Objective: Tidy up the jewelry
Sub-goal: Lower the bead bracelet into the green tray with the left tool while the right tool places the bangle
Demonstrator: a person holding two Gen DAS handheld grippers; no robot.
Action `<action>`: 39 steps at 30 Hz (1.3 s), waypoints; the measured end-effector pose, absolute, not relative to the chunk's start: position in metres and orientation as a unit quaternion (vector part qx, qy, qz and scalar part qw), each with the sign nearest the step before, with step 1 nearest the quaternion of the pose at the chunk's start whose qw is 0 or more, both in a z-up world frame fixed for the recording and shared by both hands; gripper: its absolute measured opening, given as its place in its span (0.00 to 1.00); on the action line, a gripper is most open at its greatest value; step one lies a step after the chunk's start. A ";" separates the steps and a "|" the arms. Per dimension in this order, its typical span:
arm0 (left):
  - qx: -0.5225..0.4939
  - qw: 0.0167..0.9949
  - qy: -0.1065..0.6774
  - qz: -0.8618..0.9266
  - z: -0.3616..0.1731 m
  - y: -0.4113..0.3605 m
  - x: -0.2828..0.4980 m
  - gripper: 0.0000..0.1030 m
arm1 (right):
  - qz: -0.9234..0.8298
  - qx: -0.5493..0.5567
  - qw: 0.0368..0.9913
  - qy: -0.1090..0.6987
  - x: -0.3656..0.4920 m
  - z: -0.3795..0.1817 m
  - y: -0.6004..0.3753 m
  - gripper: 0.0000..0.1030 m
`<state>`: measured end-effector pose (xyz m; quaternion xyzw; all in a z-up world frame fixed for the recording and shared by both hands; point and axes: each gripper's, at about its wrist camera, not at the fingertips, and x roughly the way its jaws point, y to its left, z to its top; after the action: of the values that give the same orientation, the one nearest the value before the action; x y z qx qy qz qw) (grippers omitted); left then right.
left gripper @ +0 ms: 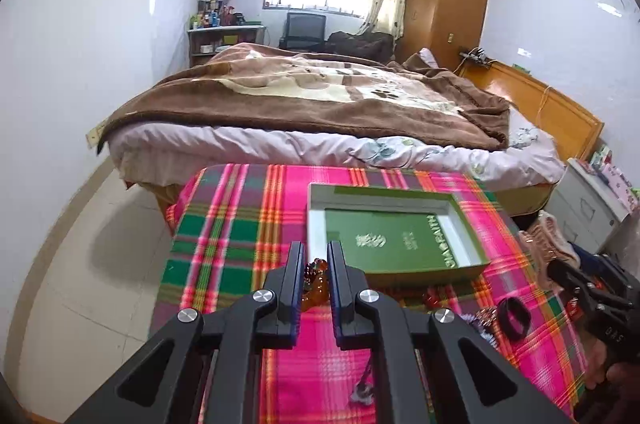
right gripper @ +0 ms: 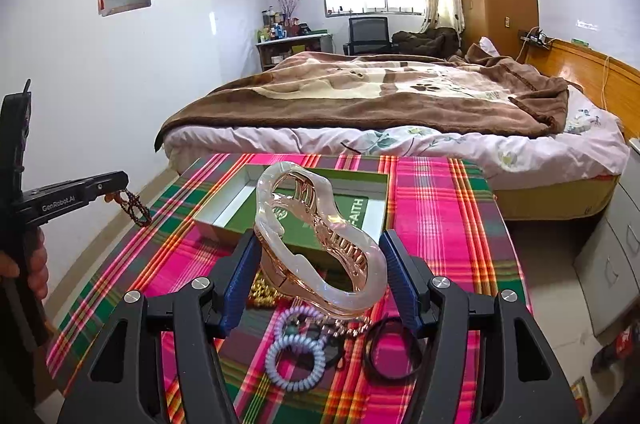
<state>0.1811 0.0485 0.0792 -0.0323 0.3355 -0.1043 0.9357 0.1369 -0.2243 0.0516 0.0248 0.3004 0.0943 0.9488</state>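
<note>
My left gripper [left gripper: 314, 256] is closed on an amber bead bracelet [left gripper: 316, 282]; its fingers hide most of the beads, and from the right wrist view the same bracelet [right gripper: 134, 206] hangs as a dark loop below the fingertips, clear of the plaid tablecloth [left gripper: 240, 224]. The arm of that gripper reads "GenRobot.AI" in the right wrist view.

My right gripper [right gripper: 320, 256] has its fingers set wide on either side of a translucent pink hair claw [right gripper: 316, 236]; whether the blue pads actually press it I cannot tell, since the claw's lower body sits behind the left pad. The claw blocks much of the open green box [right gripper: 224, 220], which lies on the cloth beyond it. The box's inner panel shows gold script too blurred to read and, along one edge, letters ending in "FAITH" [left gripper: 442, 240], the start cut off.

Near my right gripper lie a lilac spiral hair tie [right gripper: 294, 364], a black ring-shaped band [right gripper: 394, 350], and a heap of gold beads [right gripper: 262, 294], partly hidden by the claw.
</note>
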 end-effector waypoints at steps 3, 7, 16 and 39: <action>-0.033 0.933 0.340 -0.116 0.079 0.042 0.196 0.11 | 0.086 0.019 0.946 0.312 0.153 0.050 -0.227 0.60; -0.036 0.929 0.344 -0.135 0.073 0.027 0.220 0.11 | 0.072 0.009 0.941 0.331 0.179 0.042 -0.229 0.60; -0.027 0.917 0.360 -0.170 0.050 -0.003 0.283 0.11 | 0.055 0.004 0.926 0.373 0.242 0.019 -0.233 0.60; -0.005 0.884 0.441 -0.155 -0.015 -0.026 0.354 0.11 | 0.057 -0.048 0.898 0.433 0.302 -0.018 -0.211 0.43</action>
<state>0.3539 -0.0258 -0.0151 -0.0050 0.4408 -0.1551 0.8841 0.3024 -0.2115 -0.0177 -0.0480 0.4332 0.0567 0.8982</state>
